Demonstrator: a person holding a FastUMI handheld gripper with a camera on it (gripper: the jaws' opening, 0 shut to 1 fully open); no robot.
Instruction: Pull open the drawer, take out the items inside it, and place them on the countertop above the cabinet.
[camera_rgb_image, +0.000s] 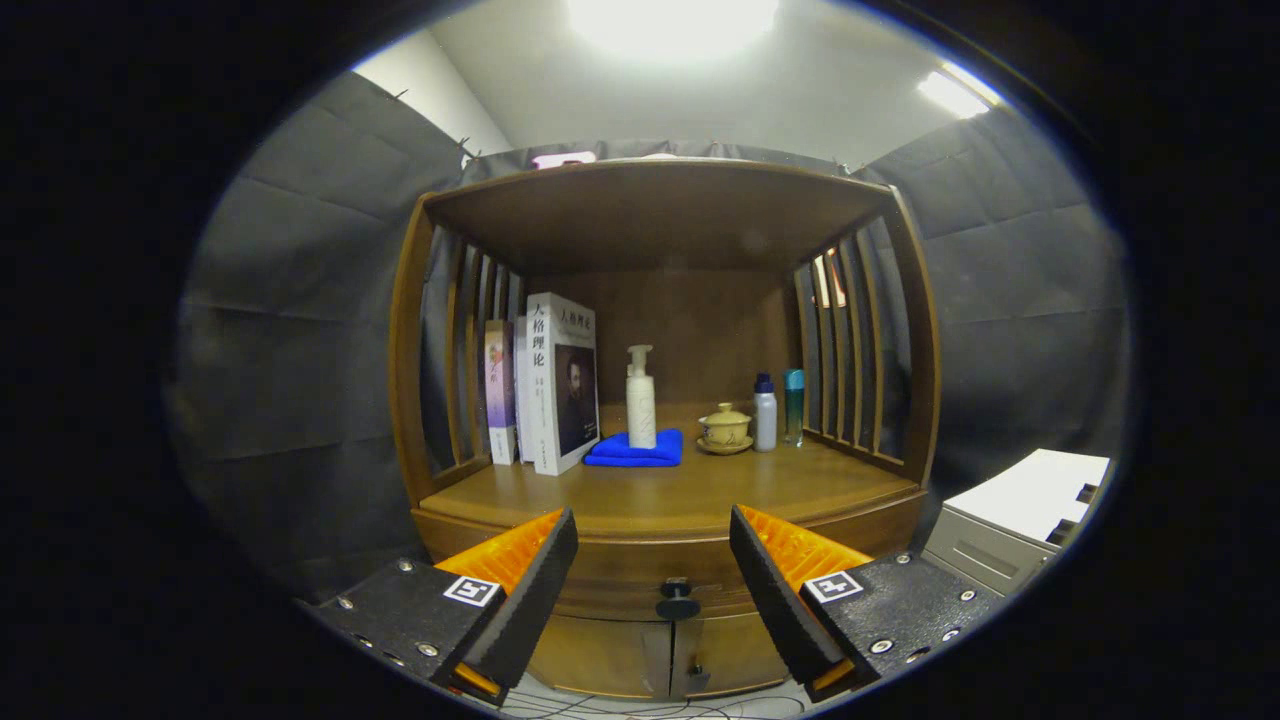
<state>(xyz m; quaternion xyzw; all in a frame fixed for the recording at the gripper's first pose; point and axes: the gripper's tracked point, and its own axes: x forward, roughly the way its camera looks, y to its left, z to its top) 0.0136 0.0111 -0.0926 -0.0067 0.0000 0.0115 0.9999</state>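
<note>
- The claw (653, 575) is spread wide with nothing between its two fingers, touching nothing.
- Just ahead, between the fingers, sits one dark round knob (677, 603) on the closed wooden drawer (650, 575) under the worktop (690, 490).
- On the worktop: three upright books (545, 385), one white pump bottle (640, 398) standing on one folded blue cloth (636, 450), one lidded yellow cup (725, 429), two small bottles (777, 410).
- Below the drawer are two cabinet doors (660, 655).
</note>
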